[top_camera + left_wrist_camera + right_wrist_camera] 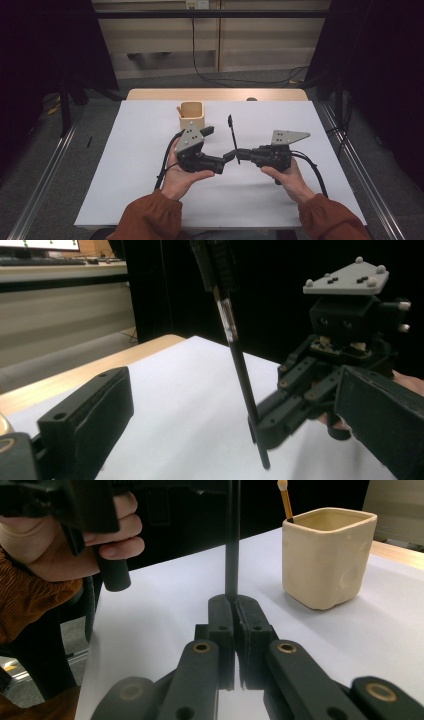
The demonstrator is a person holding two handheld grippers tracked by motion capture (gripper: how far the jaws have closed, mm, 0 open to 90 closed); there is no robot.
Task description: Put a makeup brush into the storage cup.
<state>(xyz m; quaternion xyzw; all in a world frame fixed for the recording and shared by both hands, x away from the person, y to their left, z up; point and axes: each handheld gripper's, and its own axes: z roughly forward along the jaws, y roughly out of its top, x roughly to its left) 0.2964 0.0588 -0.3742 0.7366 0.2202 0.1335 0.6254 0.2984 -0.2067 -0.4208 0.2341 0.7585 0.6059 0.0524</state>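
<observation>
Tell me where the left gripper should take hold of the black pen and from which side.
Probably the bare shaft just above the right gripper, whose shut jaws already pinch the black pen low down. The pen stands nearly upright, so the left gripper, jaws open, should come in level from its own side and close across the shaft.

Black pen [231, 540]: upper end cut off by the top edge in the right gripper view; top also cropped in the left gripper view, where the clipped cap is blurred.

Stick [285, 500] in the beige cup [325, 555]: lower length hidden by the cup wall.

Left tongs [240, 440]: near arms blurred and cut off by the bottom and right edges.

Small dark item [251, 99] at the far bench [125, 190] edge: too small to be identified.
</observation>
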